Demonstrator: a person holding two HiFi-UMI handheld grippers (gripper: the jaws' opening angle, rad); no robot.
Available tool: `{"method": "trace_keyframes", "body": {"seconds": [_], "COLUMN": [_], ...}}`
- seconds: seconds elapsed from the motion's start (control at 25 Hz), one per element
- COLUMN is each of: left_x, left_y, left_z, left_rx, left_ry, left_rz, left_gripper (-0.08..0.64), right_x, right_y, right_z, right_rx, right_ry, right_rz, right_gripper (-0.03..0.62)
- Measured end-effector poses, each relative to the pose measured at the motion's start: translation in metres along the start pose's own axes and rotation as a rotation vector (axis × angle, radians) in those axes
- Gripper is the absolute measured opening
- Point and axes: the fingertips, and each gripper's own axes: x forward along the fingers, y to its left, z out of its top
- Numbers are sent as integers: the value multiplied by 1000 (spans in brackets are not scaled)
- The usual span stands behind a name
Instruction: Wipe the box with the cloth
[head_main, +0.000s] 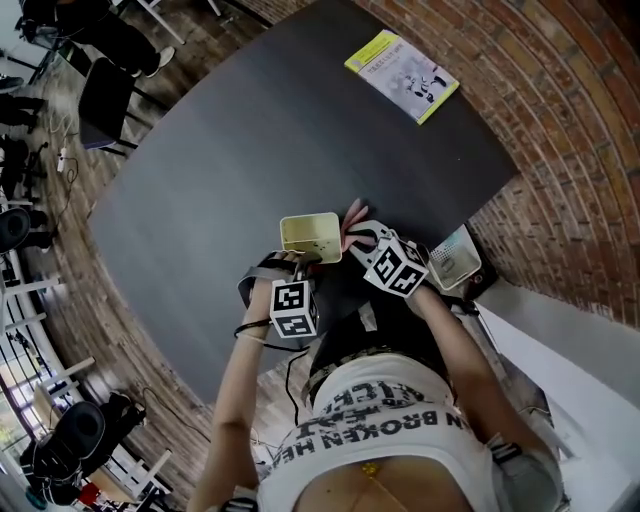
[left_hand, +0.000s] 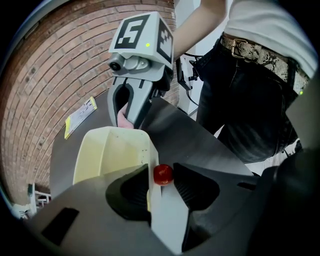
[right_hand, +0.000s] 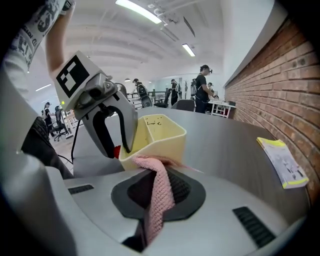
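My left fingers (left_hand: 129, 192) are drawn in narrow on one wall of the box (left_hand: 107, 150), which stands clamped between the two dark pads. A small red round object (left_hand: 163, 174) sits at the wall's top edge, just ahead of the pads. In the head view the left gripper (head_main: 298, 262) reaches the near side of the box (head_main: 311, 237), a pale yellow open container over the near part of the dark counter (head_main: 250, 150). Whether it rests on the surface or is lifted cannot be told. Just right of the box, my right gripper (head_main: 358, 236) approaches from the other side. In the right gripper view its fingers (right_hand: 186, 192) are closed on the cloth (right_hand: 159, 192), a pink knitted strip pinched between them. The strip's upper end lies against the lower outer wall of the box (right_hand: 159, 134), opposite the side held by the left gripper (right_hand: 116, 146). The left gripper view shows the same contact from behind the box, with pink fabric (left_hand: 123, 119) between the fingers of the right gripper (left_hand: 130, 121). Well apart, at the far right of the counter beside the brick wall (head_main: 560, 130), lies a yellow-edged booklet (head_main: 402, 76).
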Motion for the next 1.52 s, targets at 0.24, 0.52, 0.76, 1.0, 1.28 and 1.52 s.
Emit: {"method": "trace_keyframes", "body": {"seconds": [0.24, 0.52, 0.76, 1.0, 1.28, 1.52], "left_x": [2, 1, 5, -27, -57, -35], "left_y": [0, 3, -1, 8, 55, 74], "left_z": [-2, 3, 0, 14, 15, 15], "left_rx": [7, -10, 24, -216, -505, -288], "left_ry": [5, -8, 25, -160, -236, -56], "left_rz": [5, -3, 0, 26, 194, 168], "left_gripper": [150, 149, 150, 150, 150, 150], "right_x": [5, 15, 16, -22, -48, -60], "right_y": [-20, -37, -55, -74, -64, -51], "right_z": [8, 6, -2, 4, -9, -7], "right_rx": [3, 50, 129, 208, 241, 271], "right_ry": [-8, -5, -4, -88, -96, -127], "right_rz": [1, 6, -59, -132, -162, -173], "right_gripper": [17, 17, 17, 17, 17, 17]}}
